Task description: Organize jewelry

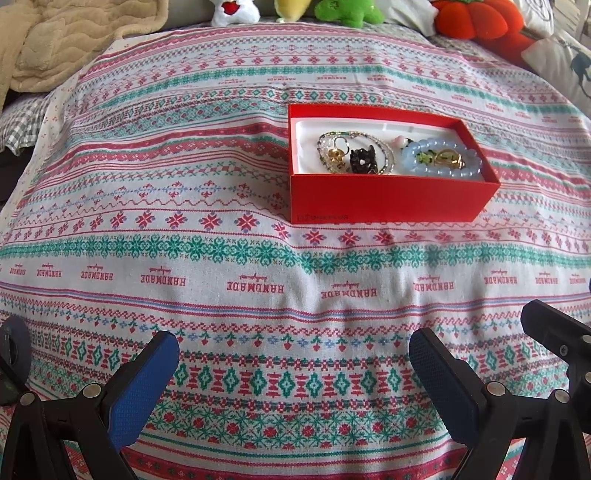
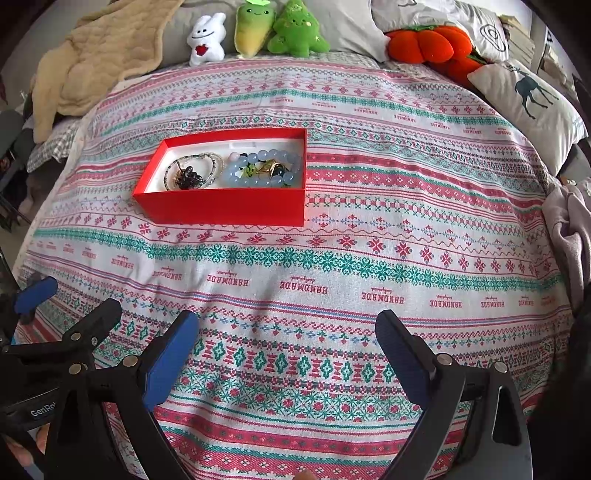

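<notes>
A red box [image 1: 384, 199] with a white lining stands on the patterned cloth; it also shows in the right wrist view [image 2: 221, 206]. Inside lie a pale blue bead bracelet [image 1: 441, 159] [image 2: 262, 168], a thin beaded necklace [image 1: 354, 151] [image 2: 195, 170], a dark charm [image 1: 364, 160] [image 2: 188, 177] and gold pieces [image 1: 448, 159]. My left gripper [image 1: 295, 354] is open and empty, low over the cloth, well in front of the box. My right gripper [image 2: 288, 339] is open and empty, also in front of the box and to its right. The left gripper shows at the right view's left edge [image 2: 37, 295].
The patterned cloth [image 2: 332, 258] covers a bed. Plush toys [image 2: 255, 29] and an orange pumpkin plush [image 2: 428, 44] line the far edge. A beige blanket [image 2: 96, 62] lies far left, a deer pillow [image 2: 528, 103] far right, and grey fabric [image 2: 569, 229] at the right edge.
</notes>
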